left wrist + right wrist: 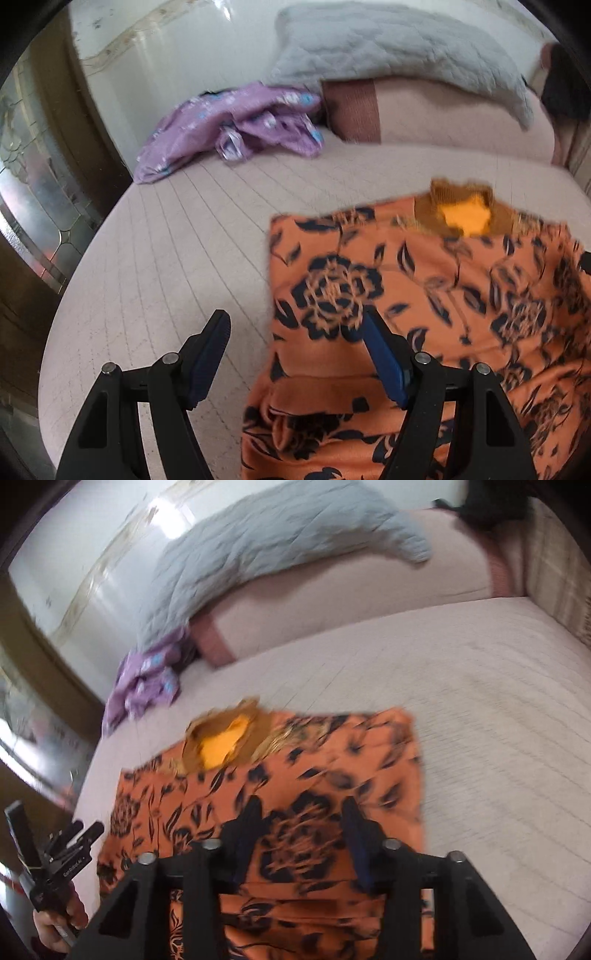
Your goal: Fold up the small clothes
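An orange knit sweater with dark navy flower print and brown ribbed collar (424, 280) (280, 786) is lying flat, collar pointing away, sides folded inward.

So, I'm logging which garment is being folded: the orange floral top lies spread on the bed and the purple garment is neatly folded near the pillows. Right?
Not quite. The purple garment is crumpled in a heap, not folded, as the left wrist view shows. The orange floral top does lie spread on the bed.
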`<action>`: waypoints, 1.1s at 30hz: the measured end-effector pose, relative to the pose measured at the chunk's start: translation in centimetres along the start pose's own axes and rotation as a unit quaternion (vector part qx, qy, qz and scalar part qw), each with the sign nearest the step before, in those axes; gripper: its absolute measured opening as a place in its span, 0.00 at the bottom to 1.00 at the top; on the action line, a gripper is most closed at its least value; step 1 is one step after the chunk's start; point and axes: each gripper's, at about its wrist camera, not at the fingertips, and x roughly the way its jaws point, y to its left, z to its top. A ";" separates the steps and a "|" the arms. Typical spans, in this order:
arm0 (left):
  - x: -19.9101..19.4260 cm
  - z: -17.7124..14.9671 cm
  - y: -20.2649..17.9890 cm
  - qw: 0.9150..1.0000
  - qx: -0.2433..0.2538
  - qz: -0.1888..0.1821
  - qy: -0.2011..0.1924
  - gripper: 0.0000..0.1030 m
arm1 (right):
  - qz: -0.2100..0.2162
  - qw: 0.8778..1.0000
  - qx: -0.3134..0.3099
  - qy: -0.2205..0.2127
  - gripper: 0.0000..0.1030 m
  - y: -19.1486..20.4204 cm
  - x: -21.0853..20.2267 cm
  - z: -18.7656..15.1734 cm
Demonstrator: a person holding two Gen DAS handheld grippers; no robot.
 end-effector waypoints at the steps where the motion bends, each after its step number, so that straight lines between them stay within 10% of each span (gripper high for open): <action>1: 1.1 -0.3 -0.4 1.000 0.014 0.002 0.027 0.72 | -0.006 1.000 -0.003 0.011 0.38 0.4 0.8 -0.3; 5: 2.9 -0.7 -0.3 0.997 0.011 -0.001 0.077 0.72 | -0.045 0.996 -0.002 0.080 0.38 0.5 4.2 -1.2; 12: 1.2 0.7 0.9 0.999 -0.016 -0.020 0.036 0.72 | 0.000 0.998 -0.035 0.049 0.38 5.3 3.8 0.6; 22: 3.9 0.4 0.9 0.996 0.004 0.008 0.084 0.72 | 0.006 0.996 -0.059 0.072 0.39 11.4 11.4 0.9; 33: 3.2 0.2 -0.5 0.997 0.023 -0.015 0.078 0.72 | 0.023 0.992 -0.077 0.096 0.39 11.5 6.8 -2.8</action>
